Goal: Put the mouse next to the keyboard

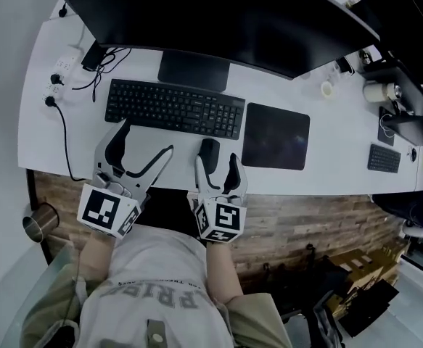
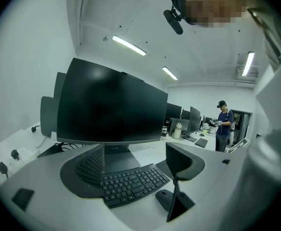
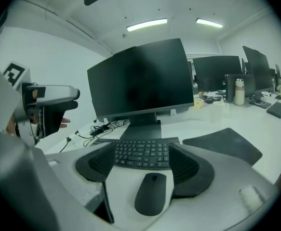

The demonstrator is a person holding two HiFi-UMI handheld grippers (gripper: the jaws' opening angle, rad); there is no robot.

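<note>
matt black mouse (image 3: 152,194), smooth white desk (image 1: 327,133), wood-plank floor (image 1: 305,220)

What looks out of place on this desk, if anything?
Only the mouse: it lies on bare desk in front of the keyboard, beside the mouse pad rather than on it, between the right gripper's open jaws. Nothing looks spilled or damaged.

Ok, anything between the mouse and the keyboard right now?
Nothing. Only a strip of bare white desk separates the mouse from the keyboard; the right gripper view shows it best.
</note>
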